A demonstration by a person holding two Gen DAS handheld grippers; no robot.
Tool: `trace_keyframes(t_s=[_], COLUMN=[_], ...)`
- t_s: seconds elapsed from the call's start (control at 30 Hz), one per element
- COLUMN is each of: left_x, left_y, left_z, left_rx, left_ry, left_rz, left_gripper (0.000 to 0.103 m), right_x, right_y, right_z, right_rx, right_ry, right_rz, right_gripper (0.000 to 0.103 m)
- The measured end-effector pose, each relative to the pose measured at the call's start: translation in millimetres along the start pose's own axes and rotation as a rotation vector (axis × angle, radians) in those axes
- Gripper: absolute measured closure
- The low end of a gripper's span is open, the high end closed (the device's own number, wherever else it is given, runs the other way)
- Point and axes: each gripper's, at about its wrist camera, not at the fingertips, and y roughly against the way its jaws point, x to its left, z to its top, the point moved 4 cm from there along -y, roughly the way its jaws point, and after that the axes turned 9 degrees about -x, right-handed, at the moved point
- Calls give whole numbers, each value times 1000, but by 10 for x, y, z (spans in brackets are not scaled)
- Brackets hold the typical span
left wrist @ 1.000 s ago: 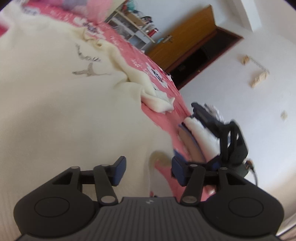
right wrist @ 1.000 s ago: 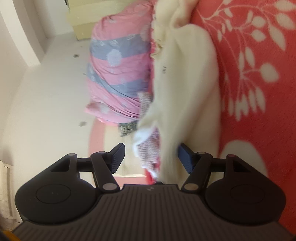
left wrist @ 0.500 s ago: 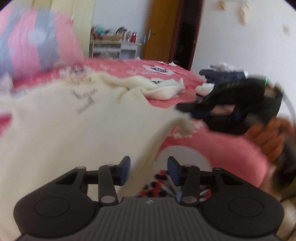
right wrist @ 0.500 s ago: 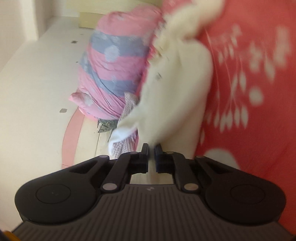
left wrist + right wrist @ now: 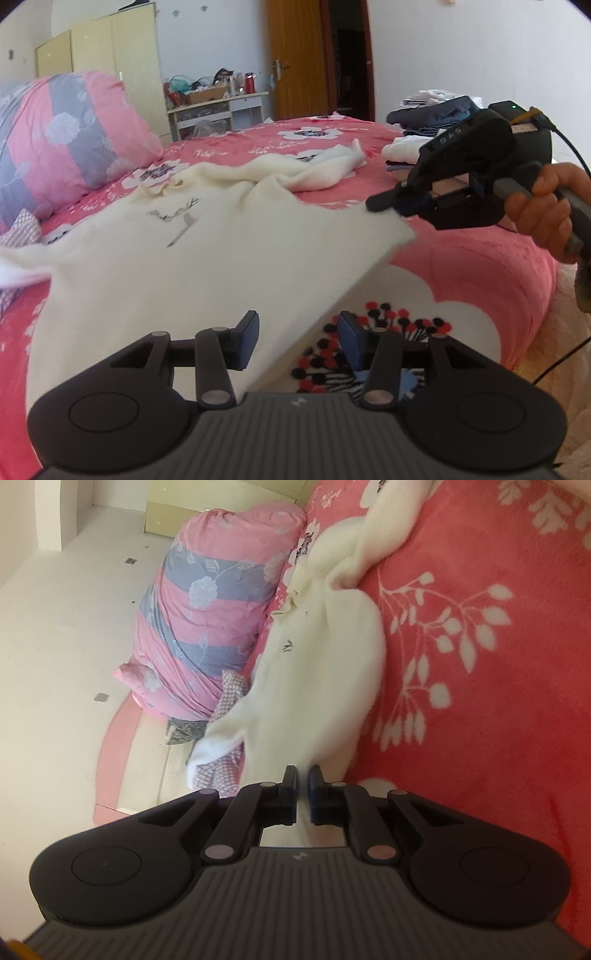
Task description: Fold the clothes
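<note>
A cream sweater (image 5: 207,258) with a small grey embroidery lies spread over the pink flowered bedspread (image 5: 461,266). My right gripper (image 5: 380,205), held by a hand (image 5: 543,218), is shut on the hem's right corner and holds it lifted off the bed. In the right wrist view that gripper (image 5: 303,781) pinches the cream sweater (image 5: 325,686) between its pads. My left gripper (image 5: 298,338) sits at the near hem. Its jaws are opening; the raised hem edge runs between them and the pads do not press on it.
A pink and grey striped quilt roll (image 5: 55,133) lies at the bed's left, with a checked cloth (image 5: 22,232) beside it. Folded clothes (image 5: 432,122) are stacked at the far right. A white shelf unit (image 5: 221,110), a wardrobe and a wooden door stand behind. The bed's edge drops off at right.
My right gripper has shut on the sweater's hem and raised it. The left wrist view has rolled from tilted to level, and the hem now stretches taut from the right gripper towards the left one.
</note>
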Motion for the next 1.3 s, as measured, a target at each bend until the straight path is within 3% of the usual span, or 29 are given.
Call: trace_keyframes(t_s=[0.23,0.3,0.33,0.4,0.53,0.7,0.8,1.0,1.07,1.13,1.23,1.3], left_x=[400,491,525,584,569,509,475,396,332,253,131,69], left_y=[-172,-246,-270,-293,-301,-340,-360,-377,-365,-361,-307,-201], left_z=[-56,-68,-72,-81,-93,-108,-82,-43,-62,-89,-137,-149], left_rx=[32,47,51,46,33,29,19,-12,-14,-10,-8,-26], left_ry=[233,283,308,351,349,345,336,319,276,222,123,62], left_rz=[19,27,25,8,-12,-29,-31,-37,-29,-16,45,91], left_gripper=[64,66,67,67,67,67,67,67,65,60,57,52], right_x=[-42,-65,-74,-37,41,142,187,317,318,271,255,286], right_y=[-251,-244,-235,-124,138,0,-182,-301,-327,-370,-347,-258], right_z=[112,121,124,90,-136,-659,-848,-804,-763,-746,-821,-789], right_rx=[-14,-34,-44,-72,-76,59,100,-51,-86,-82,-49,-49], right_ry=[-100,-112,-115,-66,84,283,384,598,684,738,818,775], right_rz=[33,25,22,20,-20,-101,-156,-289,-348,-390,-410,-376], right_gripper=[94,90,84,71,64,61,62,68,87,94,97,98])
